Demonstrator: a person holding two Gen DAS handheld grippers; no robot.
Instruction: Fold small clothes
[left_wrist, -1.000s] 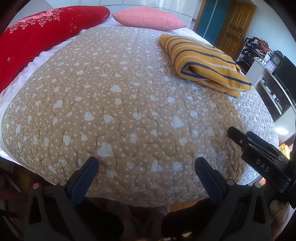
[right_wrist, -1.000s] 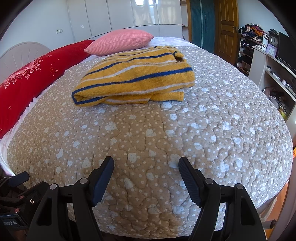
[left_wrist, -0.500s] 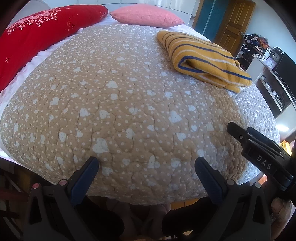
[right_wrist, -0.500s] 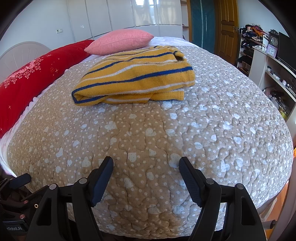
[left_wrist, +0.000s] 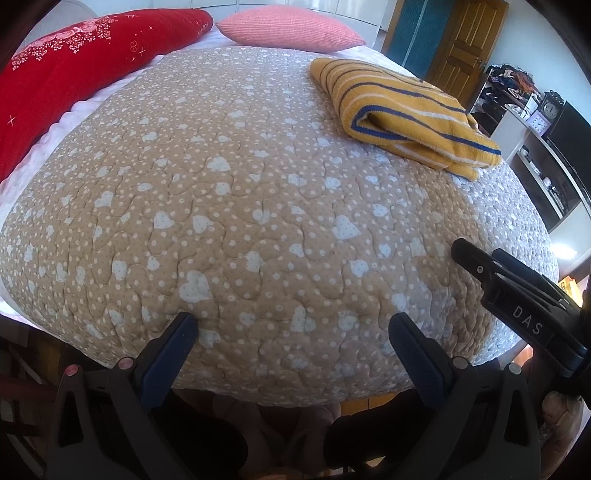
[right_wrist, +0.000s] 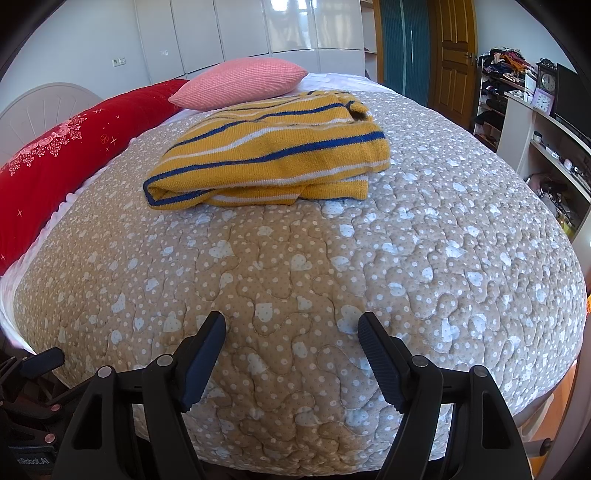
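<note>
Sweater: folded yellow striped sweater (left_wrist: 402, 116) at 1 o'clock on quilt (left_wrist: 236, 206)
Left gripper (left_wrist: 293, 332): jaws apart, empty, 6 o'clock

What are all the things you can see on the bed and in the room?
Folded striped sweater: one, yellow with blue and white stripes, on the quilt toward the far side of the bed.
Quilt: one, tan with white hearts and dots, covering the bed.
Pink pillow: one, at the head of the bed, behind the sweater.
Red pillow: one, long, with flower print, beside the pink one.
Headboard: one, white, behind the red pillow.
Wooden door: one, brown, far wall.
Clocks: two, on the shelf unit at right.
Left claw: one, black with blue pads, open, empty, over the bed's near edge.
Right claw: one, same colours, open, empty.
</note>
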